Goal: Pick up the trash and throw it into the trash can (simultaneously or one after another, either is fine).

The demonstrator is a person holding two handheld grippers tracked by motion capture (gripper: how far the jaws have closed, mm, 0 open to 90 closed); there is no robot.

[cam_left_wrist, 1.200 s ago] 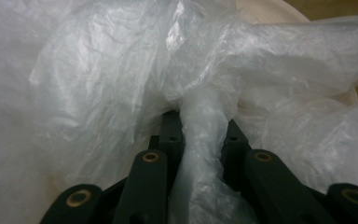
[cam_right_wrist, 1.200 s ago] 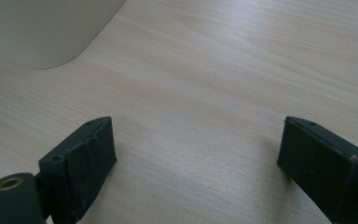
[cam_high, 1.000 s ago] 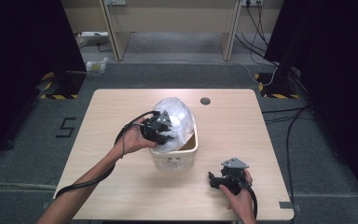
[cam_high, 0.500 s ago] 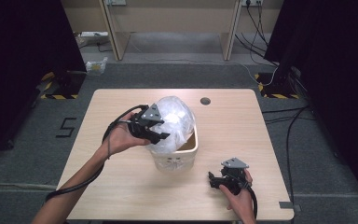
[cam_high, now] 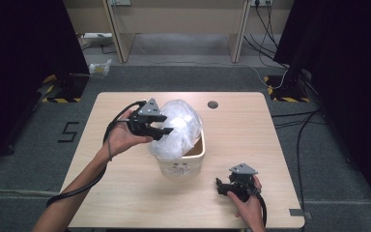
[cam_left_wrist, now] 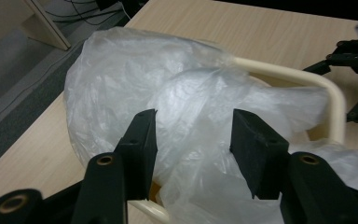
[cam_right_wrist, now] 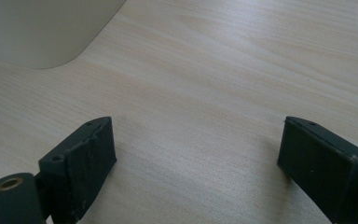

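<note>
A crumpled clear plastic bag [cam_high: 181, 126] bulges out of a cream bin [cam_high: 183, 164] at the table's middle. My left gripper [cam_high: 163, 131] hovers at the bag's upper left side and points into it. In the left gripper view the left gripper [cam_left_wrist: 193, 140] is open; its jaws have just been closing a little. The bag [cam_left_wrist: 135, 70] shows in the gap and beyond it, and the pads do not press on it. The bin's rim [cam_left_wrist: 335, 102] curves behind. My right gripper [cam_high: 221, 186] rests on the table at the bin's right front, open [cam_right_wrist: 196, 154] over bare wood.
The bin's rounded corner [cam_right_wrist: 42, 32] lies beyond the right gripper's jaws. A small dark round hole [cam_high: 212, 104] sits near the table's far edge. The right gripper [cam_left_wrist: 354, 56] shows past the bin. Cables trail over the floor around the table [cam_high: 251, 125].
My left gripper has risen and drawn back to the left, off the bag, and its jaws stand wider than a second ago. The right gripper has kept still.
</note>
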